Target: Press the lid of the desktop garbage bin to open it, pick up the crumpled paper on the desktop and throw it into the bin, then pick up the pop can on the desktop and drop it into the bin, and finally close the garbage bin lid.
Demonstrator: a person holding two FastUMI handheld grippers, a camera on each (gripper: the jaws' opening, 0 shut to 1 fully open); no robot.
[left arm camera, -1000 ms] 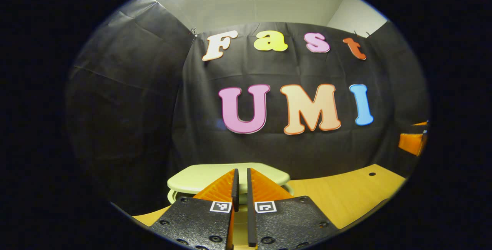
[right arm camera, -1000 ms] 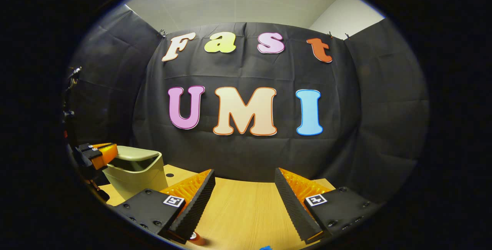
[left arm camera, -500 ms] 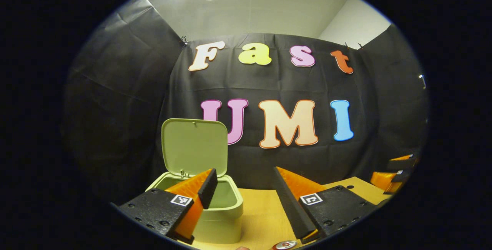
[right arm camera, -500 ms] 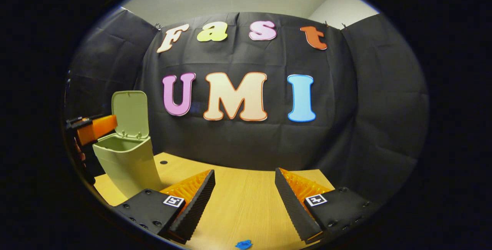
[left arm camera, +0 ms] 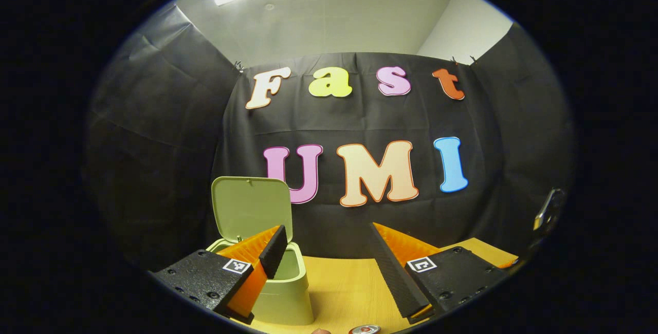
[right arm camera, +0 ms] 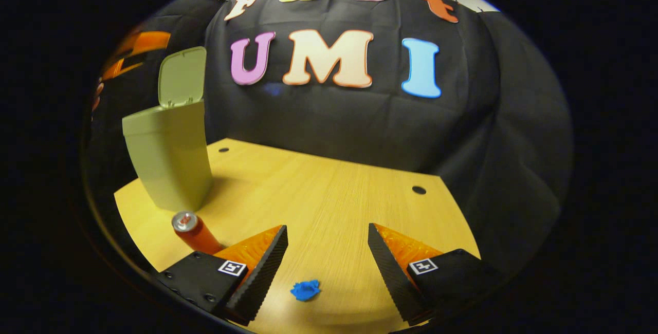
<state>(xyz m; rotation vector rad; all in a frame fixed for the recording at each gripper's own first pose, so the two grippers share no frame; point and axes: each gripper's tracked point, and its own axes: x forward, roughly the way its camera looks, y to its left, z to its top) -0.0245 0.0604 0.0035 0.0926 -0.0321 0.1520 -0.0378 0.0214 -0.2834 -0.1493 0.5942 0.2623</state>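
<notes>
On the desk (right arm camera: 329, 195), bin (right arm camera: 172, 162) lid (right arm camera: 181, 77) raised, contents unclear; both tools gape, empty.

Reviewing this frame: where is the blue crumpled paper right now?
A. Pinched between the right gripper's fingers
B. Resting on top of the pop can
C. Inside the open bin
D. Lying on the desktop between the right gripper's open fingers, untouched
D. In the right gripper view the crumpled paper lies on the desktop, with the right gripper open above it and neither finger touching.

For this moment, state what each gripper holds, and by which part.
Nothing is held: the left gripper and the right gripper are both open with nothing between the fingers.
</notes>
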